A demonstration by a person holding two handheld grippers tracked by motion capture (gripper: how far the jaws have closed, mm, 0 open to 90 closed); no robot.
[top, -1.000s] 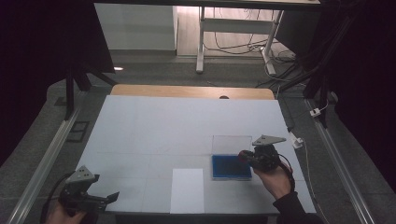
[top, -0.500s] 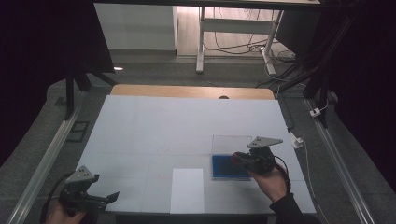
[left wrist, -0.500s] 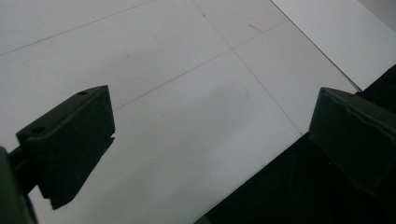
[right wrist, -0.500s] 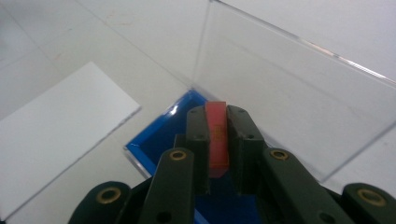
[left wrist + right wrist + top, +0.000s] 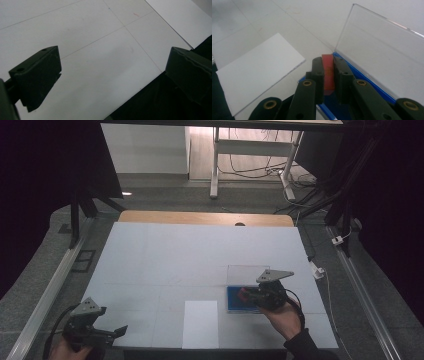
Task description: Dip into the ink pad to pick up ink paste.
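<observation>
While the right gripper (image 5: 328, 75) hovers over the shallow blue tray (image 5: 362, 77) of an open case, its black fingers (image 5: 318, 72) are pressed onto a thin, flat red block (image 5: 328, 67), which stands on edge between them. Rising upright just beyond the block is the case's clear plastic lid (image 5: 382, 50). From the high view, the right gripper (image 5: 252, 295) and the blue tray (image 5: 234, 301) sit at the near right of the white desk (image 5: 200, 250), with the clear lid (image 5: 245, 272) behind them. Just to the left of the tray lies a flat white rectangular sheet (image 5: 201, 322), near the front edge. At the near left corner of the desk, well apart from the case, the left gripper (image 5: 116, 332) has its fingers (image 5: 37, 72) spread wide, with nothing between them.
</observation>
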